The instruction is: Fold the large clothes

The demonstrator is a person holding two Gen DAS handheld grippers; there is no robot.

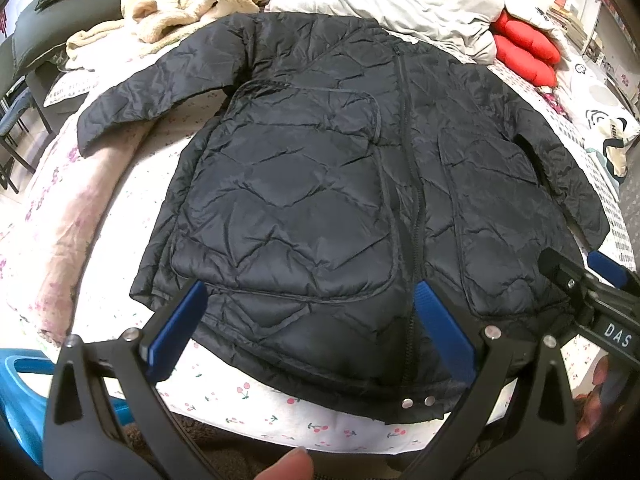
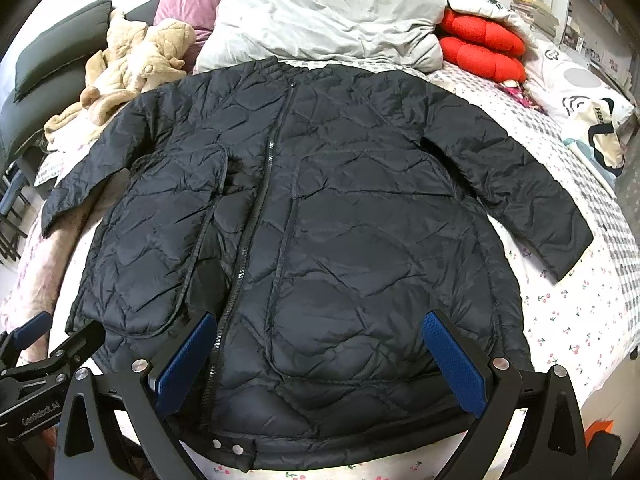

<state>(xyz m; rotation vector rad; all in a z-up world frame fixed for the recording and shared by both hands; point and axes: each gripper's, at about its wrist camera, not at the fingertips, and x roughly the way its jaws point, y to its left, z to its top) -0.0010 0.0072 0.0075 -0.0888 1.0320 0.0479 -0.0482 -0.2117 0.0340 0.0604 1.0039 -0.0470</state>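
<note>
A black quilted jacket (image 1: pixel 320 184) (image 2: pixel 328 216) lies flat and zipped on the bed, hem nearest me, both sleeves spread outwards. My left gripper (image 1: pixel 312 292) hovers open over the hem left of the zipper, its blue pads (image 1: pixel 176 332) wide apart with nothing between them. My right gripper (image 2: pixel 320 322) hovers open above the hem right of the zipper, blue pads (image 2: pixel 456 364) wide apart and holding nothing. Each gripper shows at the edge of the other's view: the right gripper (image 1: pixel 600 276) and the left gripper (image 2: pixel 36 336). A fingertip (image 1: pixel 286 466) shows at the bottom of the left wrist view.
The cherry-print bedsheet (image 2: pixel 560 320) shows around the jacket. At the head of the bed lie a grey duvet (image 2: pixel 320 16), a beige fleece garment (image 2: pixel 128 72), red cushions (image 2: pixel 480 48) and a printed pillow (image 2: pixel 592 112). A blue plastic thing (image 1: pixel 16 392) stands at lower left.
</note>
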